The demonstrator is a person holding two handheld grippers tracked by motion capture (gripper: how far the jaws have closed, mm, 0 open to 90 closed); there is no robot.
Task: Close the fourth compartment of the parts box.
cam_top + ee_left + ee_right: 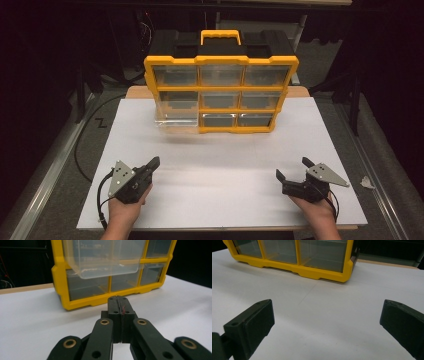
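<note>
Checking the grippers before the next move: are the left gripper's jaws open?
No: in the left gripper view the left gripper has its two black jaws pressed flat together with nothing between them, short of the yellow organizer.

No readable text, labels, brands or numbers anywhere. The yellow organizer (pixel 221 95) has bare frame and clear drawers, no lettering seen. White table (pixel 220 165) is blank. On the floor left of the table, a dark mark (pixel 101 123) shaped like a "Z"; can't tell if it is a letter or just tape.
</note>
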